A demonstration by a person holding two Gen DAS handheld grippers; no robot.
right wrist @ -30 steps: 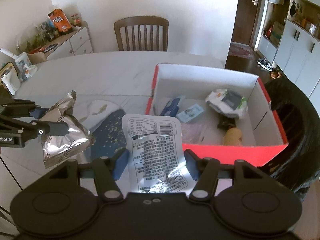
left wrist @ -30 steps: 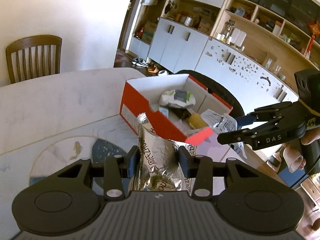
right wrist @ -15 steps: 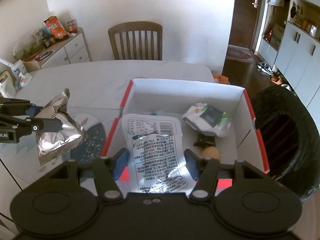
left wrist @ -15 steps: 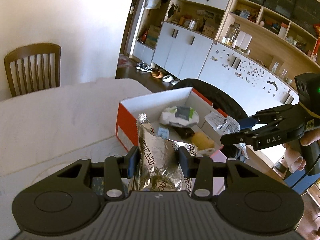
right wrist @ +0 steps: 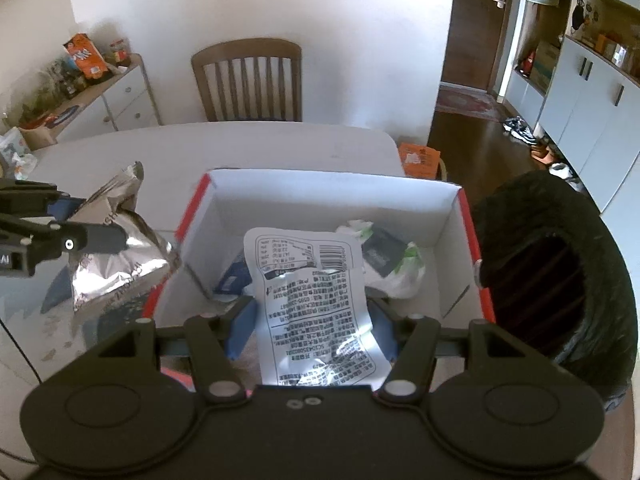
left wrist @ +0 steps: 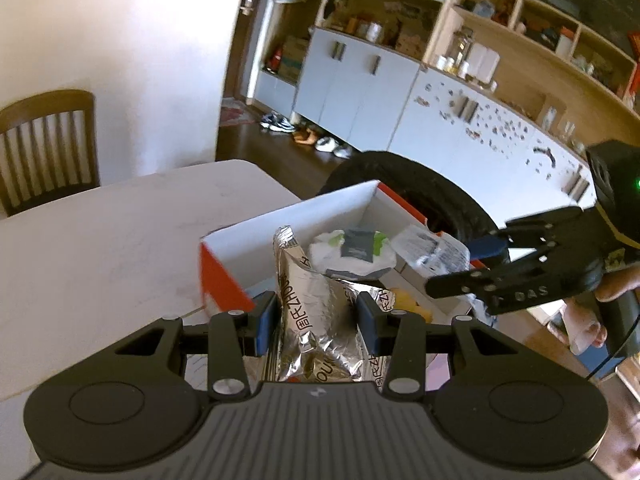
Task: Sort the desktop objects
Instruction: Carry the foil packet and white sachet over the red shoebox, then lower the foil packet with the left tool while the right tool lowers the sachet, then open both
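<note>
My left gripper [left wrist: 316, 322] is shut on a crumpled silver foil snack bag [left wrist: 316, 320], held above the near left corner of the red shoebox [left wrist: 224, 276]. From the right wrist view that silver bag [right wrist: 116, 256] hangs just left of the red shoebox [right wrist: 464, 216]. My right gripper [right wrist: 312, 328] is shut on a white printed packet [right wrist: 316, 304], raised over the box's open inside. The box holds a white and green pouch [right wrist: 404, 272], a blue packet [right wrist: 234, 276] and a yellow item [left wrist: 408, 304]. The right gripper [left wrist: 472, 264] with its white packet [left wrist: 436, 248] shows at the box's right side.
The box stands on a white marble table [right wrist: 168, 156] near its right edge. A black round bin [right wrist: 560, 276] stands right of the box. A wooden chair [right wrist: 248, 80] is behind the table, an orange bag [right wrist: 420, 160] on a seat beside it. A sideboard [right wrist: 116, 100] is far left.
Both grippers moved toward the red box with their packets; the white packet went from the box's near edge to over its inside, and the silver bag came up to the box's left corner.
</note>
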